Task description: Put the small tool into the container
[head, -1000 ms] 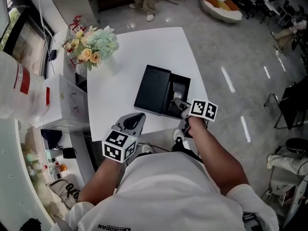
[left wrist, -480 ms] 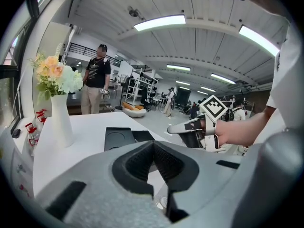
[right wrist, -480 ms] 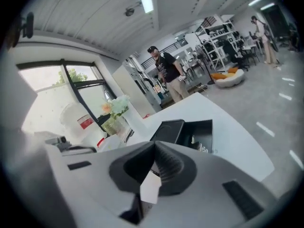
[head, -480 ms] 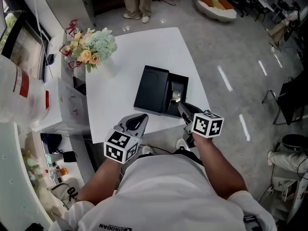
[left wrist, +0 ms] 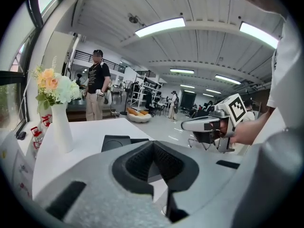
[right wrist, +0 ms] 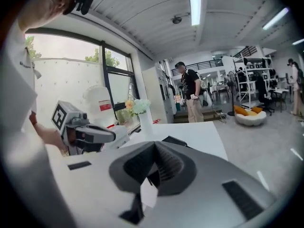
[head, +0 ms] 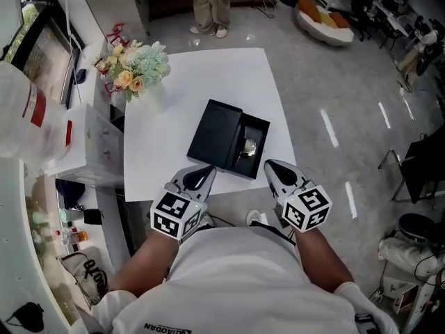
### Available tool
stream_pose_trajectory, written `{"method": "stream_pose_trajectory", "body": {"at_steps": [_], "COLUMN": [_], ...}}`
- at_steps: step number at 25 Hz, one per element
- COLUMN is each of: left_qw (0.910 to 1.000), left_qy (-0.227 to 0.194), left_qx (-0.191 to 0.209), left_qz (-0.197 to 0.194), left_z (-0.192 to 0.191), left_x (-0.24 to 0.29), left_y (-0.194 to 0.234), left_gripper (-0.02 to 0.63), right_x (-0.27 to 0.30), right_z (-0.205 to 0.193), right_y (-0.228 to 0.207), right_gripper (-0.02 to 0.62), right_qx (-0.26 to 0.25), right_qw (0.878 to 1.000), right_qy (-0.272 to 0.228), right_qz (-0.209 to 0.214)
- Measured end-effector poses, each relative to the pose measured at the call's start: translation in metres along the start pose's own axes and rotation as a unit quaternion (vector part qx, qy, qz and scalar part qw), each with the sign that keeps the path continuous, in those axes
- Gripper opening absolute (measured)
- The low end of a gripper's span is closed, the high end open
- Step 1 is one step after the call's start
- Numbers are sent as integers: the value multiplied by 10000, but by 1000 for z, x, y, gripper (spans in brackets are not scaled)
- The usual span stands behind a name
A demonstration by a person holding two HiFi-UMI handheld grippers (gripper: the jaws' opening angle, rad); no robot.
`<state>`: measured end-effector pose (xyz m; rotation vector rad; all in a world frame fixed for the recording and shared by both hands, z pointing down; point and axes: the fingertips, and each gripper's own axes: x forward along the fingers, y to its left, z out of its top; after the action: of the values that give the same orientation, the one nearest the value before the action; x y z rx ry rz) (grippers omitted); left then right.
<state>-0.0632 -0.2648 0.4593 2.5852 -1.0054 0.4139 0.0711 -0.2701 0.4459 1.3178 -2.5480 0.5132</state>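
White counter [head: 208, 75] carries the black container [head: 217, 135]; the tool [head: 249, 147] (silvery) lies in its right compartment. Near edge: left gripper [head: 203, 169] jaws together, empty; right gripper [head: 271, 164] jaws just closed, empty.

Head cam: up high, looking steeply down past the wearer's torso [head: 236, 277]. It takes in the whole white surface [head: 208, 75], the floor [head: 334, 82] round it, and both claws at the near edge: left claw [head: 198, 176], right claw [head: 274, 169].

Left claw cam: rides low behind its own closed jaws, which fill the lower frame up close. It faces about level across the surface.

Right claw cam: same mount, looking along its just-closed, empty jaws, angled more toward the window [right wrist: 71, 65].

All three share the flower vase [head: 135, 72], black box [head: 221, 132] and standing person [head: 208, 5]. The left cam catches the right claw at its right; the right cam catches the left claw at its left.
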Motion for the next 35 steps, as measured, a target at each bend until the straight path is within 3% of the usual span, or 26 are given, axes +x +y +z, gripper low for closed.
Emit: {"method": "stream_pose_trajectory", "body": {"at_steps": [7,17,35], "left_qw": [9998,9992,9989], "left_qy": [-60,-19,-16], "left_qx": [-1,-26,7], "left_qz": [182,409,466], "left_z": [3,1,-1], "left_x": [11,8,2], "left_y": [-16,-26,-24], "left_gripper": [9,9,9], "right_x": [-10,-16,-12], "right_z": [-6,-17,-18], "right_y": [-12,-12,-7], "right_gripper": [6,6,5], "right_qx": [-285,-301,-277], "right_qw": [9995,9989,9986], "right_qy": [31,80,71], "right_qz": [158,359,437]}}
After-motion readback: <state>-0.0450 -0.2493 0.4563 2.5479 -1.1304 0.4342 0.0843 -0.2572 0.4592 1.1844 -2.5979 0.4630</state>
